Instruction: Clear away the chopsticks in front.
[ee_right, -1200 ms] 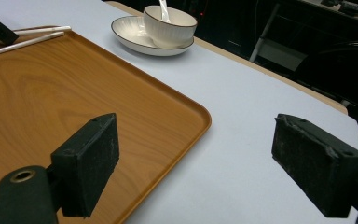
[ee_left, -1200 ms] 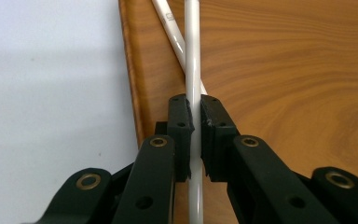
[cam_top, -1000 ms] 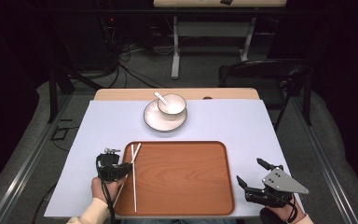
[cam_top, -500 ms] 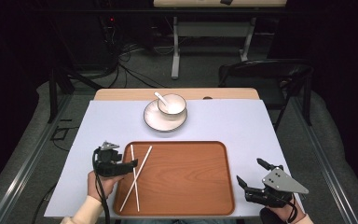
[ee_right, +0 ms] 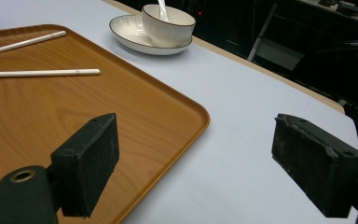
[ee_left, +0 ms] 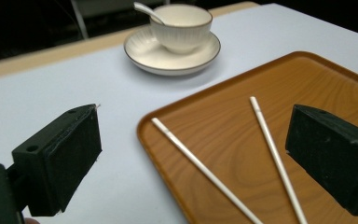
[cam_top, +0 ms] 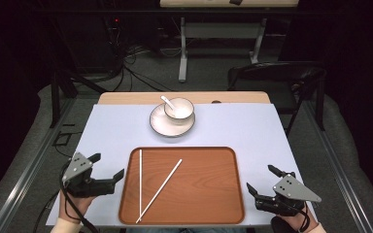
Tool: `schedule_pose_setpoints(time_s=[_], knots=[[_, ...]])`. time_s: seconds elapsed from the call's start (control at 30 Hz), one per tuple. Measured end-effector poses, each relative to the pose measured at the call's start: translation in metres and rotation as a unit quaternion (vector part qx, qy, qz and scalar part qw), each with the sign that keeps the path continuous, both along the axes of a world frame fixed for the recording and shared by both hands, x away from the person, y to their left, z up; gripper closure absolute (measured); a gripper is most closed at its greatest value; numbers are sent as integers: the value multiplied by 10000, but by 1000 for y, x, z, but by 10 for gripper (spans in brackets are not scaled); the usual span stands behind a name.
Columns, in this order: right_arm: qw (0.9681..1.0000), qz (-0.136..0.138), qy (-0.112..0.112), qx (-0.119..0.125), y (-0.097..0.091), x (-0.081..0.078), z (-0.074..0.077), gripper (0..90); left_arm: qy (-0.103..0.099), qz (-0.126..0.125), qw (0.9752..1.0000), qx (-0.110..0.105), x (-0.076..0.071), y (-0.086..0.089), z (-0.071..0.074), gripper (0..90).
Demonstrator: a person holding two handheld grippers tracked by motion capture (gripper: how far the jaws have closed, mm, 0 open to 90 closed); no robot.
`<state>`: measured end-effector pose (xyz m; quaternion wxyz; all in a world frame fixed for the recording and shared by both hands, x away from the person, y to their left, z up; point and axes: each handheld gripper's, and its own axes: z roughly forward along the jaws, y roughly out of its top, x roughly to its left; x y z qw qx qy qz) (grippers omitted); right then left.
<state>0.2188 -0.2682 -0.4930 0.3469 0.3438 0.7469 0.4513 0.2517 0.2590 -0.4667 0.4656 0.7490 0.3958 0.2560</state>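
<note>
Lying crossed on the tray, the chopsticks looked light, slick, best pinched mid-length; both grippers' fingers stood spread, empty.

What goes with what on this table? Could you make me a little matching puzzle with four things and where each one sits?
Things:
1. chopsticks
2. cup
3. saucer
4. spoon

Places:
A. under the cup
B. standing in the cup
C. lying loose on the wooden tray
D. on the saucer, beyond the tray

Pairs: 1-C, 2-D, 3-A, 4-B
</note>
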Motion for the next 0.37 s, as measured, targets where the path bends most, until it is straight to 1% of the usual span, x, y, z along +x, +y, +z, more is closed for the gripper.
schedule_pose_setpoints(time_s=[0.07,0.13,0.17,0.23,0.3,0.37], knots=[[10000,-3,1,-2,0,0,0,143,-149,73,9998,104,-11,5,-4,7],[10000,-3,-1,-11,0,0,0,144,-185,172,9996,144,-20,9,-10,5],[10000,3,-1,-14,0,0,0,144,-173,181,9996,129,-21,11,-11,5],[10000,2,-4,-12,0,0,0,144,-89,240,9997,60,-24,14,-16,4],[10000,6,-6,-13,0,0,0,143,-17,260,9996,55,-24,16,-18,4],[10000,2,2,-6,0,0,0,144,-12,304,9995,30,-22,17,-20,4]])
